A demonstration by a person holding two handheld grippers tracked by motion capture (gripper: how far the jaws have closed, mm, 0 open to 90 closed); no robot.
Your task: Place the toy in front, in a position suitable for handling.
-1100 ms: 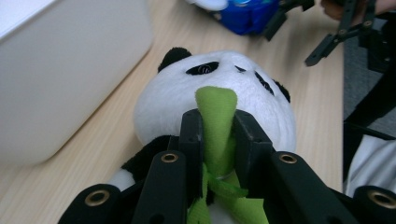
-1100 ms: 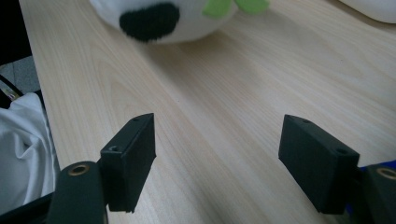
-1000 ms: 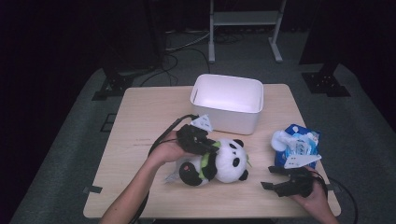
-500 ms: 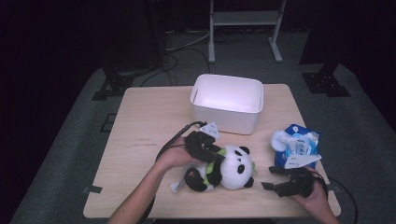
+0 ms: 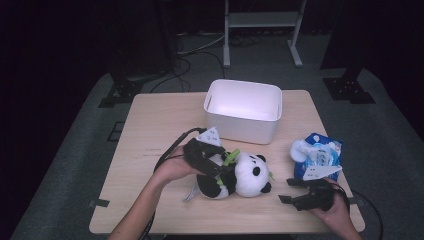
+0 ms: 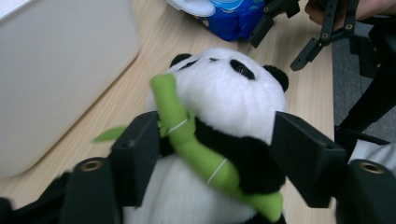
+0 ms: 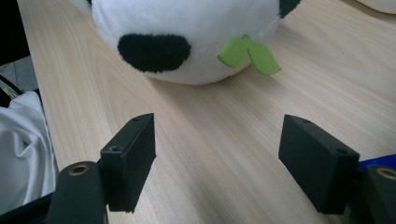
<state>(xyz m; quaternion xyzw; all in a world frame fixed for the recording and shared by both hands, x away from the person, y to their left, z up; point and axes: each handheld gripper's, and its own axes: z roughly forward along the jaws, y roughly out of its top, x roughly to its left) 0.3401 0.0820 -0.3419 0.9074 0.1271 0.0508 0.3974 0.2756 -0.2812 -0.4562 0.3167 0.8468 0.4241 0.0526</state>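
A black-and-white panda plush lies on the wooden table in front of the white bin. It holds a green bamboo stalk. My left gripper is shut on the panda's body, one jaw against each side. Near the table's front right edge, my right gripper stands open over bare wood. In the right gripper view the gripper has nothing between its jaws, and the panda's head with a green leaf lies just beyond.
A blue and white packet lies at the right of the table, behind my right gripper. The bin's white wall stands close to the panda's left in the left gripper view. A metal stand and cables are on the floor beyond.
My left gripper and the panda plush have shifted to the right, toward my right gripper. The right gripper has stayed in place, open.
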